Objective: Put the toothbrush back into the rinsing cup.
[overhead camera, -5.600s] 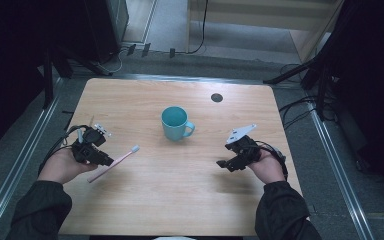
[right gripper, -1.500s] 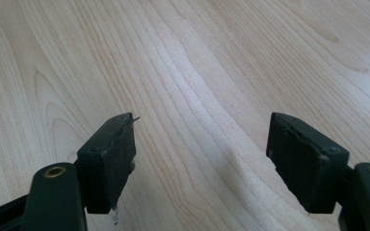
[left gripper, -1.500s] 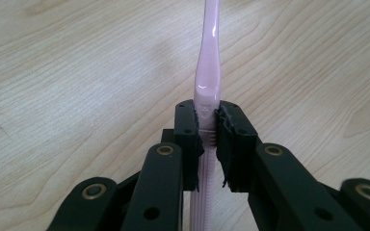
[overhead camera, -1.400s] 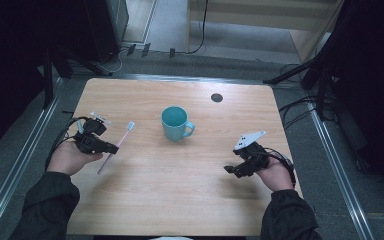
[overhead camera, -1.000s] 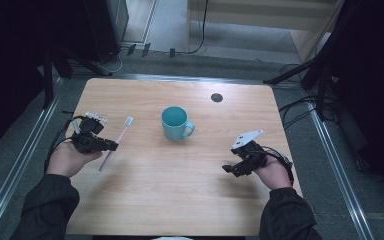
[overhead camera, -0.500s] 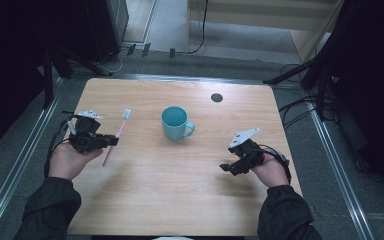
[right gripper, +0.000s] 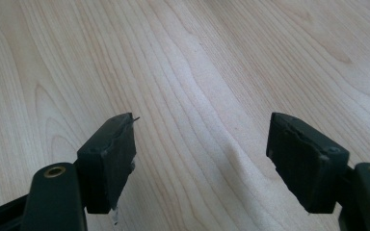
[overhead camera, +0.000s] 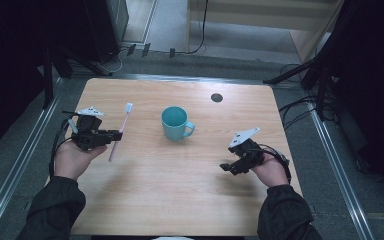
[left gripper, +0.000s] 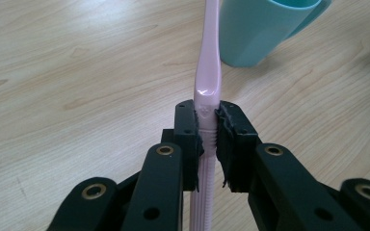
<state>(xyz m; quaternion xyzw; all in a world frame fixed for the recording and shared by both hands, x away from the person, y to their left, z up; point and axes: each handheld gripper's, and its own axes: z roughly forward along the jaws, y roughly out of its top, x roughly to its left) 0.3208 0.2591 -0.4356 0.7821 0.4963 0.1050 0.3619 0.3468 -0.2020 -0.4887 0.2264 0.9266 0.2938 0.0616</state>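
Left gripper is clamped on a pink toothbrush, jaws pinching the handle at its ribbed grip section, roughly a third of the way up from the butt end. In the high view the left gripper sits at the left side of the table, and the toothbrush runs through it with its long axis pointing away from the person, the white bristle head at the far end and the butt end low toward the table. Whether the butt touches the wood cannot be told.

The teal mug stands upright near the table's centre, open mouth up, handle turned toward the person's right. It lies to the right of the held brush, well apart from it. In the left gripper view the mug shows just beyond and to one side of the brush shaft. The left hand is the nearer one to it. Judgement: if the brush is meant for the mug, the brush must swing sideways toward the rim and tip head-down or handle-down.

Right gripper has its jaws wide apart over bare wood, holding nothing. In the high view the right gripper rests low at the right.

Materials: glossy moulded plastic brush, slim and slightly waisted; smooth glazed-looking mug; pale wood-grain laminate table, matte; black jaw pads, frayed at the edges.
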